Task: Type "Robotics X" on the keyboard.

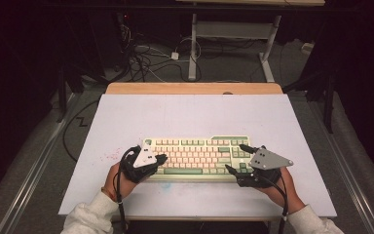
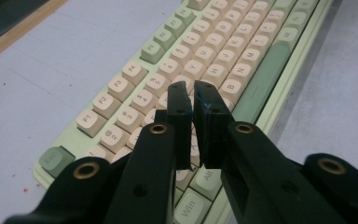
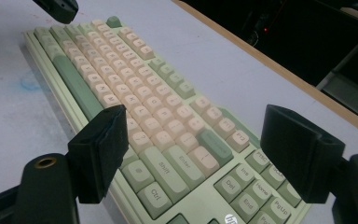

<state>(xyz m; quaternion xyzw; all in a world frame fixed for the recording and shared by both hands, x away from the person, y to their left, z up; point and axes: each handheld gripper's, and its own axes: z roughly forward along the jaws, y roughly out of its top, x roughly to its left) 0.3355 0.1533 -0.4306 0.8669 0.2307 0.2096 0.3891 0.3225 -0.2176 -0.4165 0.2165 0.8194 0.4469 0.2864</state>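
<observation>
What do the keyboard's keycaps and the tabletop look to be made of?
Keyboard keycaps: likely matte moulded plastic, cream and green, with soft sheen and printed legends. Tabletop: smooth pale sheet, probably laminate or painted board, lightly stained, over a wood-toned edge.

White tabletop (image 1: 185,117): landmark; faint red specks near its left front, a pale blue smudge near its front edge. Wooden strip (image 1: 195,88): along the tabletop's far edge, touching it. Desk frame (image 1: 233,36): white legs, on the floor beyond the tabletop. Cables (image 1: 146,58): tangled on the floor, beyond the tabletop's far left.
</observation>
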